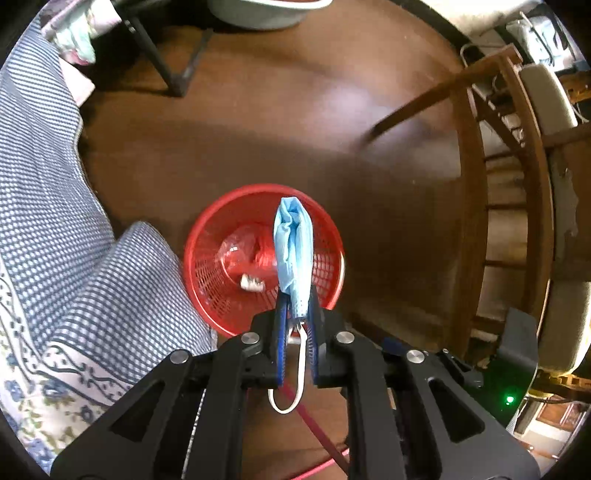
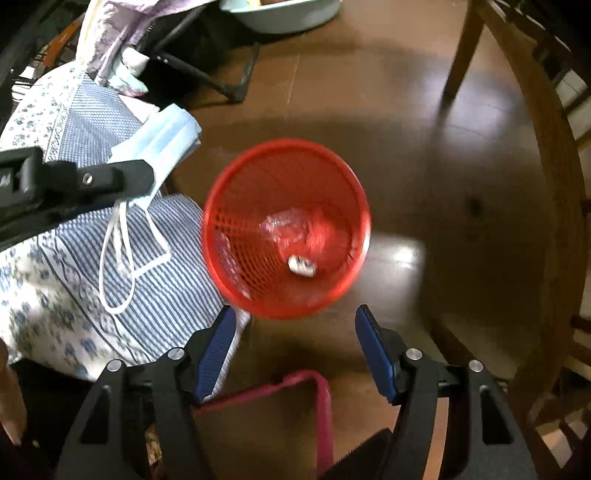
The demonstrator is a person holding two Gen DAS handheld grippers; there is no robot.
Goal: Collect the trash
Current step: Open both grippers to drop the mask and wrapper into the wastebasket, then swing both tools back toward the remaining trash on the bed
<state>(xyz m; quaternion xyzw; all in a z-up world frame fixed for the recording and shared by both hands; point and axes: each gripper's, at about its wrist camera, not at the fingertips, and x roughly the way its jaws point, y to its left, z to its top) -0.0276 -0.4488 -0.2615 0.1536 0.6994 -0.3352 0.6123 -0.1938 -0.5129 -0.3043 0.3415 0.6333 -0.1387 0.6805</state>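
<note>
A red mesh basket (image 1: 201, 236) stands on the brown floor. It holds a crumpled clear wrapper (image 2: 284, 227) and a small white piece of trash (image 2: 301, 266). My left gripper (image 1: 295, 299) is shut on a folded light-blue face mask (image 1: 293, 240), which hangs over the basket's mouth with a white ear loop dangling behind the pads. In the right wrist view the left gripper (image 2: 144, 177) and the mask (image 2: 166, 136) are seen left of the basket (image 2: 236, 177). My right gripper (image 2: 295, 317) is open just short of the basket's near rim, with nothing between its blue pads.
A blue checked and flowered cloth (image 1: 55, 221) lies against the basket's left side. A wooden chair (image 1: 498, 184) stands to the right, and a black metal frame (image 1: 177, 81) and a pale basin (image 1: 258, 11) stand beyond. A pink-edged object (image 2: 317, 387) lies below the right gripper.
</note>
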